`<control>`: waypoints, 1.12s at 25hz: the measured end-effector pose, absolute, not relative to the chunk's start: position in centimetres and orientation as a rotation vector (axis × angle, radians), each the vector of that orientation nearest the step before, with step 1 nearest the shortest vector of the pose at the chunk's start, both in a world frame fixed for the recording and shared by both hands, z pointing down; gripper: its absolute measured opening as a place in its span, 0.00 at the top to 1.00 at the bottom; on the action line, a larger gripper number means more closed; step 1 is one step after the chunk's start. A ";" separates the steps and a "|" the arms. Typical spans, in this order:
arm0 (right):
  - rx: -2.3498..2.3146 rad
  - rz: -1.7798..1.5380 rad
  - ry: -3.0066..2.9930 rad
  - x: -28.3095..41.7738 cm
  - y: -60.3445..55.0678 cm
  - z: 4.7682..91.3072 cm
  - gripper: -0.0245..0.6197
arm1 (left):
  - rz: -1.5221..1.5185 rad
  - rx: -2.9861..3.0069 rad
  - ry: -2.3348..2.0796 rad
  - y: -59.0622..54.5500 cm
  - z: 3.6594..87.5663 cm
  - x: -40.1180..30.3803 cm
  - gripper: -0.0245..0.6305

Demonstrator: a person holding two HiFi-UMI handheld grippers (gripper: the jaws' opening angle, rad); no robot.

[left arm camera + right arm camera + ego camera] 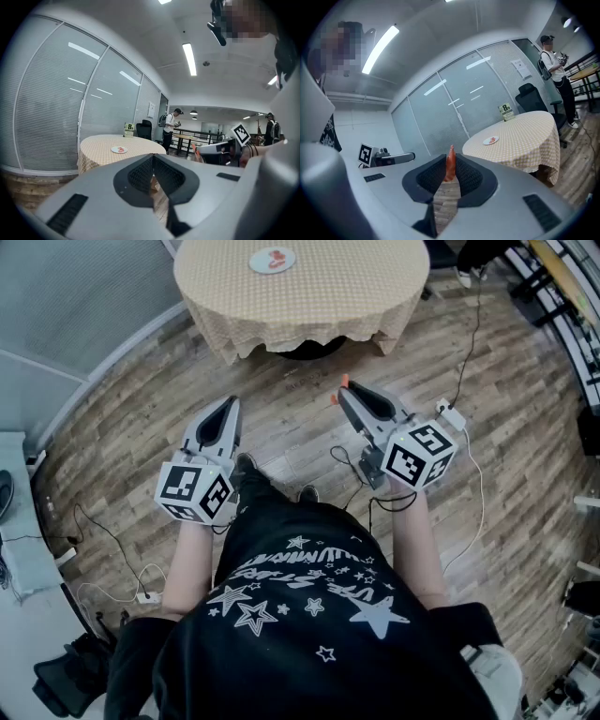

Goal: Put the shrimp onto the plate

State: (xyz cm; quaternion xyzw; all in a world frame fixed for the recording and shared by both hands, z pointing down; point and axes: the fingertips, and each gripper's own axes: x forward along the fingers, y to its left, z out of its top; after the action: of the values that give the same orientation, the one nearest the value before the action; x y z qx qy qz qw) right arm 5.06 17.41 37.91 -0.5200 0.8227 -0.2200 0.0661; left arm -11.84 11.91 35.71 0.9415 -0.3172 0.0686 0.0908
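Observation:
An orange shrimp (450, 165) stands pinched between the jaws of my right gripper (449, 174); its tip (343, 382) pokes out past the jaws in the head view. My right gripper (345, 395) is held above the wooden floor, well short of the round table (309, 287). On that table lies a white plate (272, 260) with something orange-red on it; the plate (490, 140) is small in the right gripper view and the plate (119, 149) also shows in the left gripper view. My left gripper (228, 409) is shut and holds nothing.
The table wears a checked beige cloth that hangs low. Cables and a power strip (451, 415) lie on the floor to the right. A dark office chair (529, 93) and a numbered sign (505, 111) stand at the table's far side. A person (169, 127) with a backpack stands beyond.

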 end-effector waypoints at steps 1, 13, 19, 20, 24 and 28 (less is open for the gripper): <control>-1.572 -0.659 2.480 5.1 17.5 37.8 0.85 | 0.201 2.798 -0.938 12.1 35.7 -11.8 0.96; -1.589 -0.652 2.465 5.1 17.7 37.6 0.85 | 0.184 2.780 -0.946 13.2 35.6 -11.9 0.96; -1.579 -0.689 2.452 4.9 17.5 37.7 0.85 | 0.204 2.777 -0.965 13.8 35.5 -12.1 0.96; -1.569 -0.693 2.457 4.7 17.5 37.8 0.85 | 0.206 2.773 -0.969 13.9 35.5 -12.2 0.96; -1.560 -0.690 2.457 4.0 16.9 38.1 0.85 | 0.208 2.768 -0.972 14.2 35.7 -12.5 0.96; -1.556 -0.715 2.412 4.2 15.2 38.4 0.85 | 0.225 2.761 -0.987 13.6 36.0 -13.2 0.96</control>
State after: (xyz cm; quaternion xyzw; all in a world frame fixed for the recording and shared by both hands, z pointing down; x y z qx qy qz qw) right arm 4.25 15.24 38.40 -0.5238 0.8120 -0.2406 0.0915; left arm -13.19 13.63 35.98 0.9341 -0.3341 0.0762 0.1003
